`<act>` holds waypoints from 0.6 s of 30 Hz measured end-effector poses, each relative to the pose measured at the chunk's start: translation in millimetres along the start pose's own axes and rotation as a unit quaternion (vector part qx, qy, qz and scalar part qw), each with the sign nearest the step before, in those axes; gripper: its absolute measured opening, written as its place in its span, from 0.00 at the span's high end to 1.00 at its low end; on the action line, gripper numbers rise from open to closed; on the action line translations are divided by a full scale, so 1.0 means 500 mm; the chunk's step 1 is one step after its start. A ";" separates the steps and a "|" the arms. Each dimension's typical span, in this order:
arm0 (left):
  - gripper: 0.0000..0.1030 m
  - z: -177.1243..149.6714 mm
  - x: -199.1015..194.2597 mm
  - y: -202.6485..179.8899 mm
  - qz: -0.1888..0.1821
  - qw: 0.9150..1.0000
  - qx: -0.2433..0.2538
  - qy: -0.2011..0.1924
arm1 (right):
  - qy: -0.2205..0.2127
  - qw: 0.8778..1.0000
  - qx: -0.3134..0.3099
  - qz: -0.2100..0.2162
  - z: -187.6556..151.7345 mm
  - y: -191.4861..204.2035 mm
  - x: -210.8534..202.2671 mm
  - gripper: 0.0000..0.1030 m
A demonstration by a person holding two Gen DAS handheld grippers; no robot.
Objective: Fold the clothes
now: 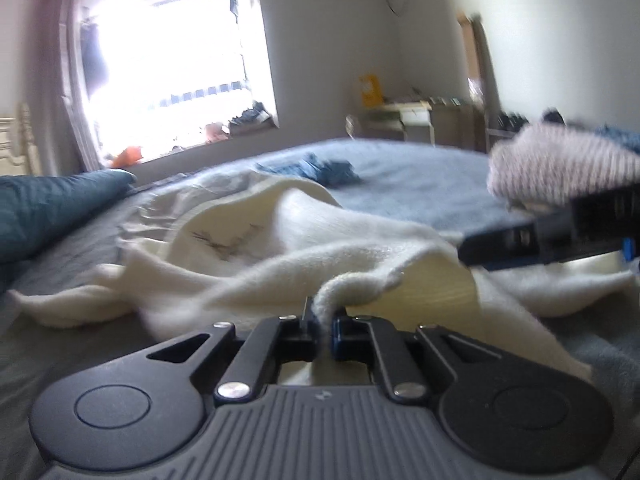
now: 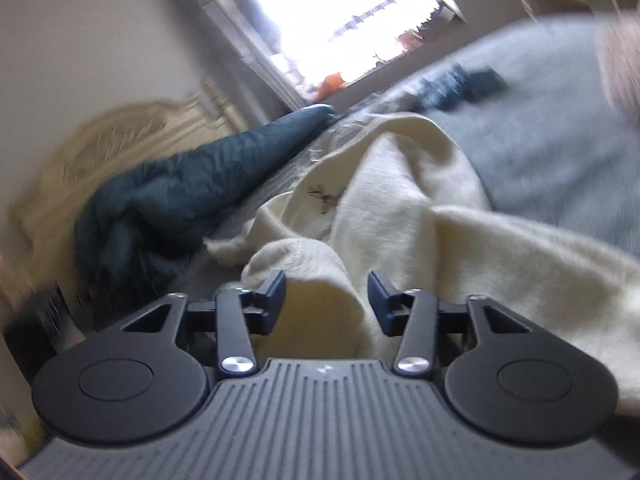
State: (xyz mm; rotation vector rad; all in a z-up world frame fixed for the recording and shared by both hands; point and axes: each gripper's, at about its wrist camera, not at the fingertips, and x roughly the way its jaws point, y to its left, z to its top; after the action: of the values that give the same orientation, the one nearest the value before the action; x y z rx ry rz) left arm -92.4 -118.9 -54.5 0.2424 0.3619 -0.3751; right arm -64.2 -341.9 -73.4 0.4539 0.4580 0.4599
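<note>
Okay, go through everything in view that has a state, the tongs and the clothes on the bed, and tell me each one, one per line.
Left tongs: shut, pinching a fold of the cream sweater.
Right tongs: open, cream fabric lying between them, not pinched.
Cream sweater: unfolded, rumpled on the bed.
Blue garment: crumpled, lying apart farther back.
Teal blanket: bunched near the headboard.
Bed: covered by a grey-blue sheet.

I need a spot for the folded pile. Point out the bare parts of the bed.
Free: the grey-blue bed cover between the cream garment and the far desk, right of the small blue cloth. Crowded: the near middle under the garment, and the left edge by the teal blanket.
</note>
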 end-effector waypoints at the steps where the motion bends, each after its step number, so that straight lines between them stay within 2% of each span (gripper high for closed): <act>1: 0.94 -0.005 -0.024 0.014 0.008 1.000 -0.008 -0.007 | 0.006 1.000 -0.030 -0.001 -0.003 0.023 0.004 0.55; 4: 0.94 -0.023 -0.088 0.060 0.032 0.998 -0.045 -0.020 | 0.031 0.992 -0.124 -0.016 -0.020 0.104 0.042 0.55; 8: 0.95 -0.063 -0.160 0.129 0.065 0.990 -0.118 -0.039 | 0.043 0.964 -0.259 -0.046 -0.060 0.216 0.105 0.58; 9: 0.95 -0.075 -0.177 0.145 0.072 0.987 -0.136 -0.046 | 0.046 0.955 -0.290 -0.052 -0.072 0.242 0.118 0.62; 10: 0.95 -0.086 -0.191 0.161 0.079 0.984 -0.153 -0.051 | 0.055 0.948 -0.308 -0.055 -0.081 0.262 0.130 0.85; 11: 0.95 -0.096 -0.204 0.176 0.085 0.980 -0.171 -0.056 | 0.064 0.941 -0.327 -0.058 -0.091 0.283 0.142 0.96; 12: 0.96 -0.106 -0.219 0.191 0.088 0.976 -0.188 -0.062 | 0.074 0.935 -0.343 -0.059 -0.100 0.303 0.153 0.96; 13: 0.96 -0.115 -0.235 0.206 0.091 0.972 -0.204 -0.067 | 0.084 0.934 -0.343 -0.049 -0.103 0.316 0.154 0.96; 16: 0.96 -0.152 -0.280 0.247 0.097 0.961 -0.250 -0.074 | 0.126 0.939 -0.319 -0.016 -0.114 0.344 0.141 0.96; 18: 0.96 -0.192 -0.289 0.264 0.101 0.957 -0.267 -0.053 | 0.163 0.939 -0.302 -0.001 -0.131 0.352 0.136 0.95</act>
State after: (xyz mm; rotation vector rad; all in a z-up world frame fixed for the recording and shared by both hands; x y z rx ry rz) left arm -194.0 73.7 -64.4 -0.2683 0.3168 -0.0786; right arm -98.7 -145.8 -58.0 -0.2246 0.6066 0.6476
